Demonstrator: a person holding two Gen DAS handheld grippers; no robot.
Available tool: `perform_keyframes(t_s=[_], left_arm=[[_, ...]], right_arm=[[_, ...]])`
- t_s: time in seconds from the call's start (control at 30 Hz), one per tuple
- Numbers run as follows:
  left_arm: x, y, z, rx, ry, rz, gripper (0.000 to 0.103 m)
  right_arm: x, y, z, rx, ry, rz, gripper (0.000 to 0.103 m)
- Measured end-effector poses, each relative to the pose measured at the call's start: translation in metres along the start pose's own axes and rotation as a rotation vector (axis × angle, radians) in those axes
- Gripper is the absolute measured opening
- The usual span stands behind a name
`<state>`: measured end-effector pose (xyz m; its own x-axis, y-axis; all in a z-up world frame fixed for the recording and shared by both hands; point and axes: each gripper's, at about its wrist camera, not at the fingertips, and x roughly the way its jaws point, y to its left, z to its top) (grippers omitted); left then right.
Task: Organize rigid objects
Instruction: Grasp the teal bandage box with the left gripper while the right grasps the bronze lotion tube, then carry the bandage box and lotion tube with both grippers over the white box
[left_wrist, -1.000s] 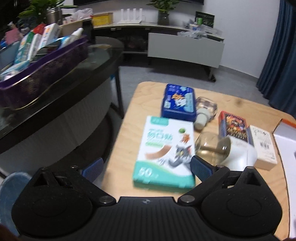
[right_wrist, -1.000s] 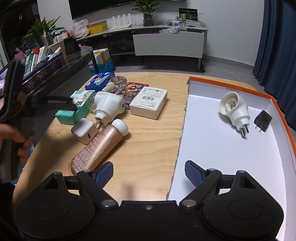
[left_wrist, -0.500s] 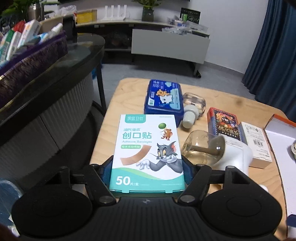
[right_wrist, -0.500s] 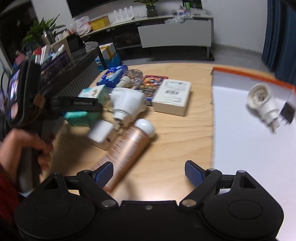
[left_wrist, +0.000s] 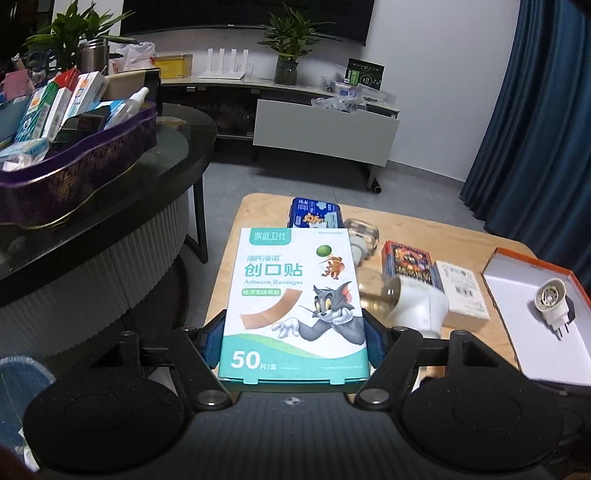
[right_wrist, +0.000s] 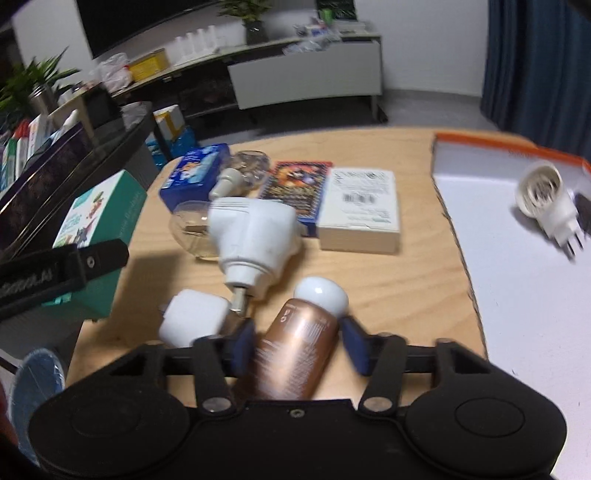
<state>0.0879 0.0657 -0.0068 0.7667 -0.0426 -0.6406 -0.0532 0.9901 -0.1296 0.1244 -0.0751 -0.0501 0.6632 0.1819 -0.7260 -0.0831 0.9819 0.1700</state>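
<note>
My left gripper is shut on a teal and white adhesive bandage box and holds it lifted above the wooden table; the box also shows in the right wrist view. My right gripper straddles a brown bottle with a white cap lying on the table. Its jaws stand close to the bottle's sides, with a small gap on the right. A white box with an orange rim holds a white plug-in device.
On the table lie a large white plug-in vaporizer, a small white adapter, a blue tin, a glass bottle, a card pack and a white carton. A dark side table with a purple tray stands at the left.
My left gripper closed on the bandage box and lifted it. My right gripper moved left and forward over the brown bottle and its jaws narrowed around it.
</note>
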Motion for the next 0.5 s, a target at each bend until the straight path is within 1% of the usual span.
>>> perform_keyframes(t_s=[0.07,0.17,0.3,0.4,0.5], left_arm=[[-0.004,0.0,-0.005,-0.001,-0.001,-0.013,0.072],[-0.013,-0.002,-0.011,-0.008,-0.009,-0.035,0.072],[-0.024,-0.008,-0.019,-0.022,-0.02,-0.071,0.072],[-0.031,-0.018,-0.024,-0.023,-0.035,-0.092,0.072],[-0.038,-0.028,-0.028,-0.042,-0.032,-0.13,0.072]], right_arm=[[-0.005,0.0,-0.003,-0.024,-0.018,-0.011,0.045],[-0.017,-0.009,-0.007,-0.024,-0.042,0.007,0.045],[-0.048,-0.022,-0.011,-0.05,-0.125,0.004,0.045],[-0.07,-0.032,-0.012,-0.073,-0.187,-0.012,0.045],[-0.09,-0.044,-0.012,-0.081,-0.234,-0.035,0.045]])
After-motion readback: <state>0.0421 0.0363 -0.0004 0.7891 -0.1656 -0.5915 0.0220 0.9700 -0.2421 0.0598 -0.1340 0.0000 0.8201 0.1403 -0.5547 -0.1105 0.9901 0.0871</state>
